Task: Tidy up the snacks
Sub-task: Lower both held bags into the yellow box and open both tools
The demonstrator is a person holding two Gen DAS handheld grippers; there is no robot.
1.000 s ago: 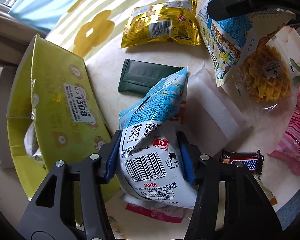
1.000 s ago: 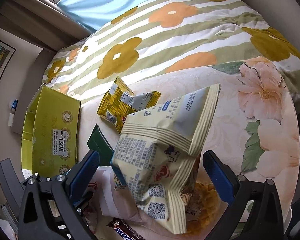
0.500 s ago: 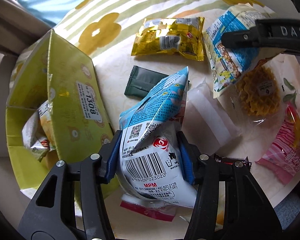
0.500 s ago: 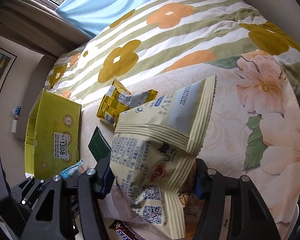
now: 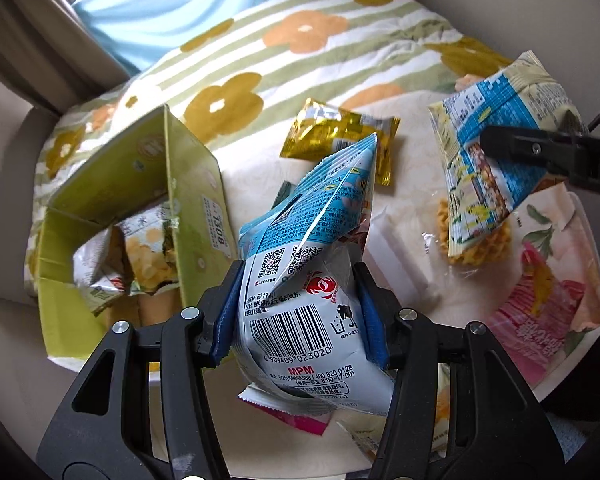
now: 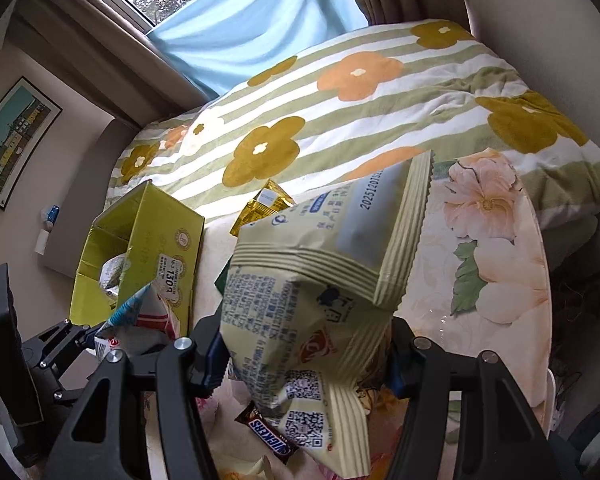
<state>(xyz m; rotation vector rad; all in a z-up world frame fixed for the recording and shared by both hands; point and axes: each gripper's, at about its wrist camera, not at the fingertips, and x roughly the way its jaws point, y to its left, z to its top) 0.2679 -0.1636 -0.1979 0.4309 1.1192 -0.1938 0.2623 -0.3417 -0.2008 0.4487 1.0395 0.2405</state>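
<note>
While the left gripper (image 5: 300,312) clamps its blue pads on a blue-and-white snack bag (image 5: 308,280), the right gripper (image 6: 304,356) squeezes a cream snack bag (image 6: 320,300) between its own pads; both bags are held clear of the table (image 6: 500,264). Left of the left gripper stands an open yellow-green box (image 5: 196,196) with snack packets (image 5: 140,256) inside. Ahead of it lies a gold packet (image 5: 336,136). Below the right gripper's bag a Snickers bar (image 6: 268,436) rests on the table, and a pink packet (image 5: 540,320) lies right of the left gripper.
</note>
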